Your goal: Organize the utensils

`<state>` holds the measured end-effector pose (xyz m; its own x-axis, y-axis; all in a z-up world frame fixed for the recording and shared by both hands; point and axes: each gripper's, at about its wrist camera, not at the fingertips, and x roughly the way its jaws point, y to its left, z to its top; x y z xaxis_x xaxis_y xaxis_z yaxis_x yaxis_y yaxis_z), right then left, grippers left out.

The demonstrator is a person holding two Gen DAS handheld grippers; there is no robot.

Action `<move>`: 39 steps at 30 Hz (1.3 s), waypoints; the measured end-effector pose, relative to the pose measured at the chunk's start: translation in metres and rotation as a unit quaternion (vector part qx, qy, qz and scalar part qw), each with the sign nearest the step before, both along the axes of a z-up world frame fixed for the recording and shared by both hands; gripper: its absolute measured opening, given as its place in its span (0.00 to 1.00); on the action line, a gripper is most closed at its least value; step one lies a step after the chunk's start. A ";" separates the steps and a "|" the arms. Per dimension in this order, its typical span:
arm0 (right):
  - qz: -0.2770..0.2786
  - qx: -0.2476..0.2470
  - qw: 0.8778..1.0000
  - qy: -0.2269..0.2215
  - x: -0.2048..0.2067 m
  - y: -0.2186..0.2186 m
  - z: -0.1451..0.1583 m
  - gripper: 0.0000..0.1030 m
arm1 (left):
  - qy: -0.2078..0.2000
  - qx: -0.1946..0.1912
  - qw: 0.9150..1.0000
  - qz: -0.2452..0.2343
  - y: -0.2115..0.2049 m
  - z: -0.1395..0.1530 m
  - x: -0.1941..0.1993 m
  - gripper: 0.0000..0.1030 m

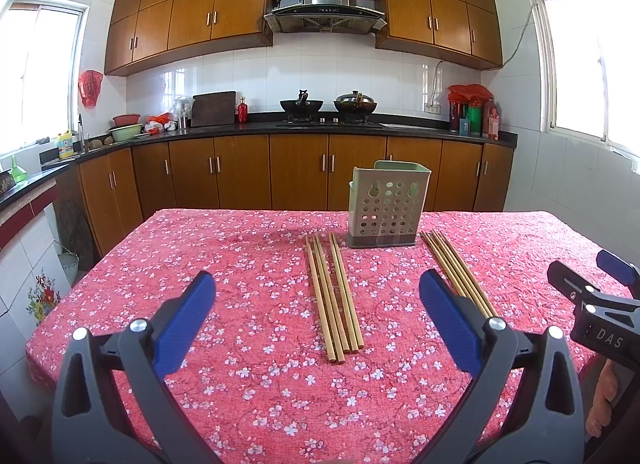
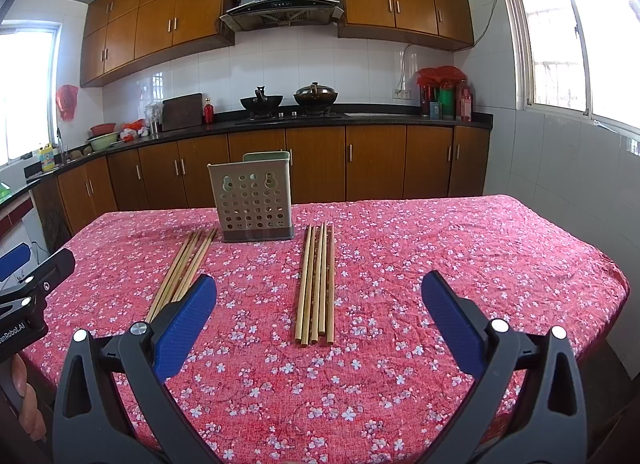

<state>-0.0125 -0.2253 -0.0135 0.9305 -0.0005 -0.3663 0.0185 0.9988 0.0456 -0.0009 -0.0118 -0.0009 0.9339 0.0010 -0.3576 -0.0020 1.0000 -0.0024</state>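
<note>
Left wrist view: your left gripper (image 1: 318, 296) is spread wide, empty, above the floral tablecloth (image 1: 240, 264). The left chopstick bundle (image 1: 334, 296) lies straight ahead between the fingers; the perforated utensil holder (image 1: 386, 204) stands just beyond. Pinch low near mid-length so the sticks lift together.

Right wrist view: your right gripper (image 2: 320, 296) is equally wide and empty. The right chopstick bundle (image 2: 316, 284) lies centred ahead. Square up before closing; loose sticks likely roll apart.
</note>
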 end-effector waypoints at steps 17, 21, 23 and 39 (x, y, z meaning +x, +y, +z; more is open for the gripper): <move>0.000 0.001 1.000 0.001 -0.001 0.001 0.000 0.98 | 0.000 0.000 1.000 0.000 -0.014 -0.001 -0.003 0.96; 0.000 0.001 1.000 0.002 0.000 0.000 0.000 0.98 | 0.001 0.000 1.000 0.000 0.000 0.000 0.000 0.96; 0.000 0.001 1.000 0.002 0.000 0.000 0.000 0.98 | 0.001 0.000 1.000 0.000 -0.003 0.000 0.000 0.96; 0.000 0.002 1.000 0.003 0.000 0.000 0.000 0.98 | 0.001 0.000 1.000 0.000 -0.007 -0.001 0.000 0.96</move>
